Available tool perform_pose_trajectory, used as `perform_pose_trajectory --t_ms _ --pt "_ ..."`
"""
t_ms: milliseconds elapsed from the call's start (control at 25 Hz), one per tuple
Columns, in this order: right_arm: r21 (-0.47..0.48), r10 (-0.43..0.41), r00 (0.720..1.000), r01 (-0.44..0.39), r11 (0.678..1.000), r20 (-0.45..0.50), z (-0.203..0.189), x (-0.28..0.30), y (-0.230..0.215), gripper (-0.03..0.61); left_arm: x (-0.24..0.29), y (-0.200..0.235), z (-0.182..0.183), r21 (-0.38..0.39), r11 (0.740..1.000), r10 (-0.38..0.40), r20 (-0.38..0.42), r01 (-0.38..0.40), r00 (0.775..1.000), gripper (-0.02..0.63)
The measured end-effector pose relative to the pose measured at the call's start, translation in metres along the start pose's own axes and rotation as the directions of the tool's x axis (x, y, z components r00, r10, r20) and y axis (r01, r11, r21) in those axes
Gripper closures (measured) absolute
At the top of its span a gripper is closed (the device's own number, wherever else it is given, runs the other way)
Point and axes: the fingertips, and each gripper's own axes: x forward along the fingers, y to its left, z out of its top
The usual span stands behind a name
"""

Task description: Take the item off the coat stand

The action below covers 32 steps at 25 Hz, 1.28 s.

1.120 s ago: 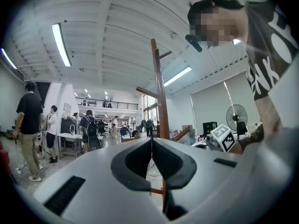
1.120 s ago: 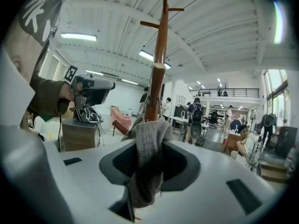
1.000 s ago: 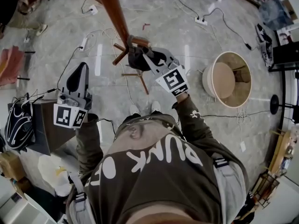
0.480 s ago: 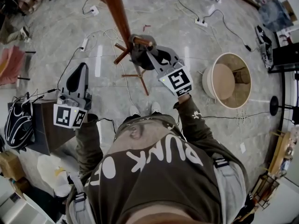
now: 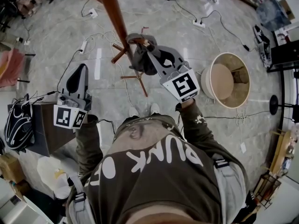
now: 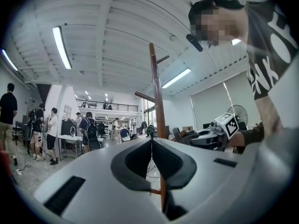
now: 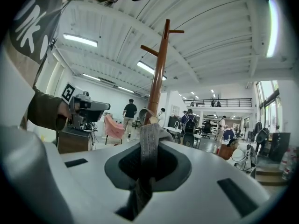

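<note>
A brown wooden coat stand (image 5: 114, 8) rises in front of me; its pole also shows in the right gripper view (image 7: 159, 73). A dark grey cloth item (image 5: 140, 62) hangs by a grey strap (image 7: 149, 143) looped round a peg (image 5: 142, 42). My right gripper (image 5: 150, 55) is shut on that strap just below the peg, and the strap runs up between its jaws to the peg. My left gripper (image 5: 80, 69) hangs apart to the left of the stand, shut with nothing in it (image 6: 151, 141).
The stand's base legs (image 5: 135, 76) spread on the marble floor among cables and power strips (image 5: 84, 43). A round wooden tub (image 5: 226, 78) stands at right. A dark box (image 5: 44, 125) with a helmet (image 5: 18, 125) sits at left. People stand further off (image 6: 46, 129).
My right gripper has drawn back toward me and to the right with the strap in it, lifting the grey item's loop at the peg. The left gripper has stayed put.
</note>
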Motion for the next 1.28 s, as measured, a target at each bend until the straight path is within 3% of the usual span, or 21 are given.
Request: perform_pose_trajectory --t_ms 720,1280 --pt "0.025 -0.076 0.996 0.076 0.997 0.039 0.013 -0.059 -0.012 0.558 0.002 -0.037 0.003 0.003 0.999 -0.034 -0.006 0.034 0.999 0.607" --pt "0.059 -0.016 1.0 0.015 0.998 0.017 -0.025 -0.108 -0.017 0.558 -0.01 -0.102 -0.01 -0.008 1.0 0.018 -0.057 -0.019 0.998 0.607"
